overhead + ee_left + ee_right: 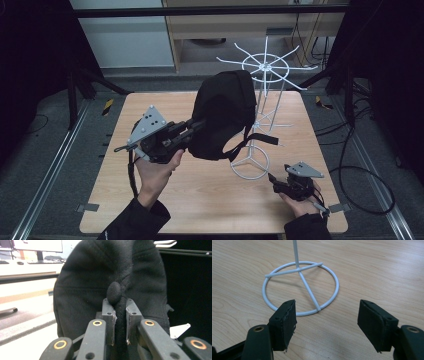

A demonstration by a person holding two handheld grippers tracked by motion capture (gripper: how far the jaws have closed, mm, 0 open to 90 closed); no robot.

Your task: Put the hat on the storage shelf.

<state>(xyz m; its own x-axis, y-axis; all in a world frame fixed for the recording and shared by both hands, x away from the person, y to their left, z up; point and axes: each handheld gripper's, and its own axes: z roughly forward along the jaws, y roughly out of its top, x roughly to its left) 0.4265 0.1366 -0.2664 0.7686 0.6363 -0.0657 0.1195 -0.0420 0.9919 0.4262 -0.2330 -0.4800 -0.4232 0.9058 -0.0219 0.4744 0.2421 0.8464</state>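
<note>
A black cap [222, 115] hangs in the air over the wooden table [210, 200], just left of a white wire stand [265, 65]. My left gripper [197, 124] holds it from the left. In the left gripper view its pads [110, 320] pinch a fold of the cap [87, 277] just below the crown button [114, 292]. My right gripper [272, 179] rests low at the front right with its jaws wide apart. In the right gripper view nothing lies between the right gripper's [327, 315] jaws, and the stand's ring base [336, 285] sits just beyond them.
The stand's round foot [249, 162] takes up the table's middle right, and its spoked top [267, 64] reaches over the far edge. The cap's strap [260, 137] dangles by the pole. Dark frames and cables border the table.
</note>
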